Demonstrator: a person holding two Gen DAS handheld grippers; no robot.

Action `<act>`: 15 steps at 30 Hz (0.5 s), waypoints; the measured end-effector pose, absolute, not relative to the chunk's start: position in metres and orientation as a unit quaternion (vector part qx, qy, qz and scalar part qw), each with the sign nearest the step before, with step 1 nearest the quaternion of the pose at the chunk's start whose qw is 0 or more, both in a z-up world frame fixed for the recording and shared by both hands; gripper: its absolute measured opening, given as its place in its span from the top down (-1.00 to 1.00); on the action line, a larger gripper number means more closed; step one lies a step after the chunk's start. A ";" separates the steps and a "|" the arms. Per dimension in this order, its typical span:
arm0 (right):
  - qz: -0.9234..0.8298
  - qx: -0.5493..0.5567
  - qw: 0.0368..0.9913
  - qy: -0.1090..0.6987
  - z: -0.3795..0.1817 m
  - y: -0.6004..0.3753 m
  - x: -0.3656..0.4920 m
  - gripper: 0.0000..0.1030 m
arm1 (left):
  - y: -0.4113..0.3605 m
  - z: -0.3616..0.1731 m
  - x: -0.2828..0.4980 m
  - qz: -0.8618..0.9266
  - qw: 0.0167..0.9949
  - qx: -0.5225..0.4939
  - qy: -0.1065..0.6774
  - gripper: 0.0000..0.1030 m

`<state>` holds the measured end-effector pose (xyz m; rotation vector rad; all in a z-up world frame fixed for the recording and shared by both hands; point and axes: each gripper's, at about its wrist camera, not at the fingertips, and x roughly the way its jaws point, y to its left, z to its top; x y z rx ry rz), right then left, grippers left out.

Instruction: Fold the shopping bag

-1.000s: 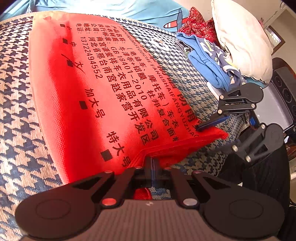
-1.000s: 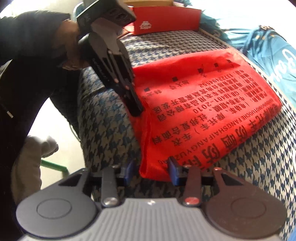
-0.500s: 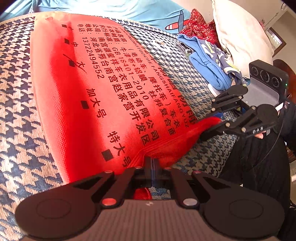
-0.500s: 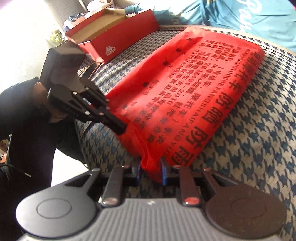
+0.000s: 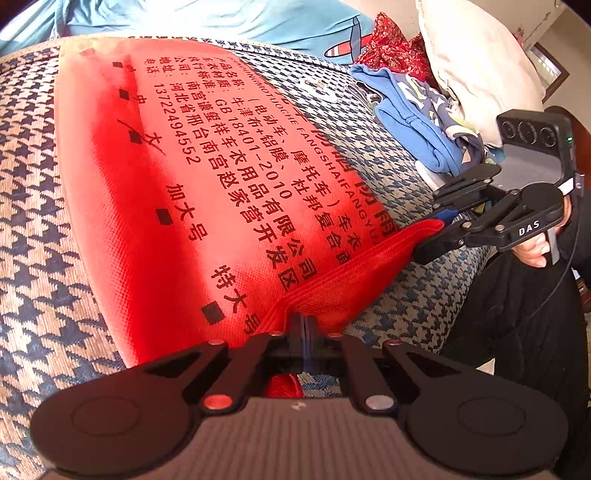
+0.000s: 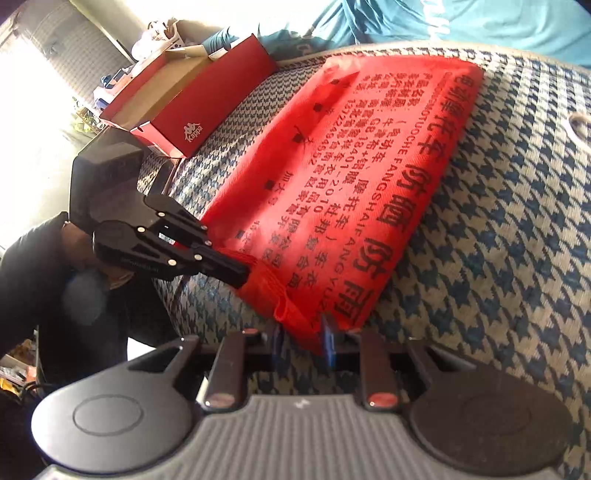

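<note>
The red shopping bag (image 5: 207, 177) with black Chinese print lies flat on a houndstooth cushion (image 5: 37, 221); it also shows in the right wrist view (image 6: 354, 177). My left gripper (image 5: 303, 332) is shut on the bag's near corner; it appears in the right wrist view (image 6: 240, 271) too. My right gripper (image 6: 304, 345) stands around the bag's other near corner, its blue pads a small gap apart with the fabric between them. In the left wrist view the right gripper (image 5: 430, 236) holds that corner, lifted a little off the cushion.
A red open shoe box (image 6: 192, 99) stands at the cushion's far left edge. Blue clothes (image 5: 413, 122), a red patterned cloth (image 5: 391, 48) and a cream pillow (image 5: 476, 55) lie at the right. Teal fabric (image 6: 480, 22) lies behind the bag.
My right gripper has closed in around the bag's right near corner and raised it slightly. My left gripper stays shut on its corner.
</note>
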<state>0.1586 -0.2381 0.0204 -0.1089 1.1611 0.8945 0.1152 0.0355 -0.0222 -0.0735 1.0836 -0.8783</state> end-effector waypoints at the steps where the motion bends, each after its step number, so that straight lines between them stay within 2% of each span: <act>1: 0.402 -0.054 0.746 0.528 0.021 -0.237 0.157 0.61 | 0.034 -0.021 0.114 -0.404 0.768 -0.027 0.496 0.90; 11: 0.236 0.033 0.821 0.519 0.001 -0.233 0.142 0.68 | 0.033 -0.018 0.111 -0.395 0.776 -0.016 0.491 0.90; 15: 0.219 -0.006 0.847 0.484 -0.002 -0.223 0.124 0.65 | 0.035 -0.018 0.111 -0.390 0.778 -0.021 0.492 0.90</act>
